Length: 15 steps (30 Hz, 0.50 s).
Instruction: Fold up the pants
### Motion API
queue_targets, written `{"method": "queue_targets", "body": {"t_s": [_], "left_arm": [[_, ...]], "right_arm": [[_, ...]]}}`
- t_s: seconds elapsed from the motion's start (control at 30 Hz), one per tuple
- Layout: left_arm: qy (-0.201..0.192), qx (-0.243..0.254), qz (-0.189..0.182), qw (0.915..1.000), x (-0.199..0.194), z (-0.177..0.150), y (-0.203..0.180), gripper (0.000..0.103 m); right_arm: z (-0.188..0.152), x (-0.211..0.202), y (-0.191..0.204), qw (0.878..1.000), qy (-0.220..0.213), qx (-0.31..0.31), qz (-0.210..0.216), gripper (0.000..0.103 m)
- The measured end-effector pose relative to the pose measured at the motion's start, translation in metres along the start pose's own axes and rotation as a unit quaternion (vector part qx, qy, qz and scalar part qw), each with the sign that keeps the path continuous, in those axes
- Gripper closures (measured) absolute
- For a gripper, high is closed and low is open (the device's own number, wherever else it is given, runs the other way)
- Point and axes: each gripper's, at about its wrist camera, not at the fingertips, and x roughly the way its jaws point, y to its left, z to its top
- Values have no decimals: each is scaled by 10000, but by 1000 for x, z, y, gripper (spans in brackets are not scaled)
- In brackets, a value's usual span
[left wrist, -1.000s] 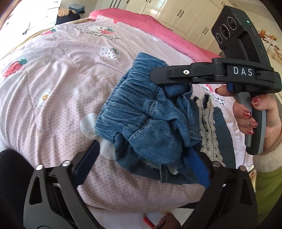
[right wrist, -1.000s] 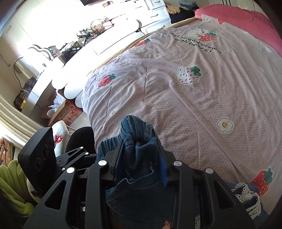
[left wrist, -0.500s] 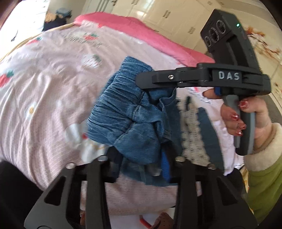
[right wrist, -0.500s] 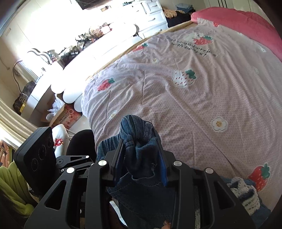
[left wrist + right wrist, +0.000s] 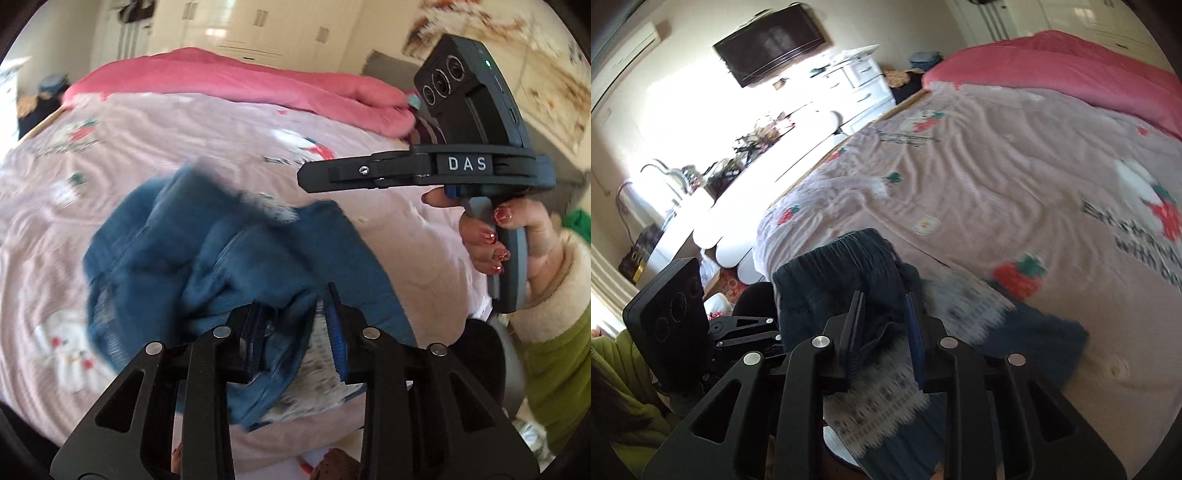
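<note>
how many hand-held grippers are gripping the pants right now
2: the left hand-held gripper pinches the denim pants near the bed's edge; the right hand-held gripper, closing, grips the waistband end.

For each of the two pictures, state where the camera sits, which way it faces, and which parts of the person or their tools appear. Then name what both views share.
Left wrist view: sits on the left gripper, facing across the bed to the pink blanket; shows the right hand holding the right gripper.
Right wrist view: sits on the right gripper, its jaws closing on denim, facing the dresser; shows the left gripper's body and a green sleeve.
Shared: the pants, clamped in both grippers, and the bed.
</note>
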Motion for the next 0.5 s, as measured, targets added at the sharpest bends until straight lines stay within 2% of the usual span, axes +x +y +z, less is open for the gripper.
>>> {"method": "queue_targets", "body": {"t_s": [0.13,0.23,0.27,0.3,0.33,0.47,0.5], "left_arm": [[255,159,-41,9995,23,-3,-23,80],[270,434,56,9987,29,-4,-41,80],[261,524,60,9983,30,-4,-46,80],[272,557,58,9981,31,-4,-48,80],[290,560,20,9980,31,-5,-48,80],[296,419,-66,9987,28,-8,-36,80],[293,387,-91,9988,25,-9,-30,80]], "right_arm": [[-17,-16,-20,9994,-107,320,-17,79],[-8,-25,-21,9991,-200,376,-45,76],[-1,-24,-17,9992,-172,367,28,68],[5,-23,-12,9993,-143,332,60,45],[15,-20,-4,9996,-123,237,22,31],[53,18,30,9979,482,-420,-137,25],[60,34,37,9954,789,-531,-87,19]]}}
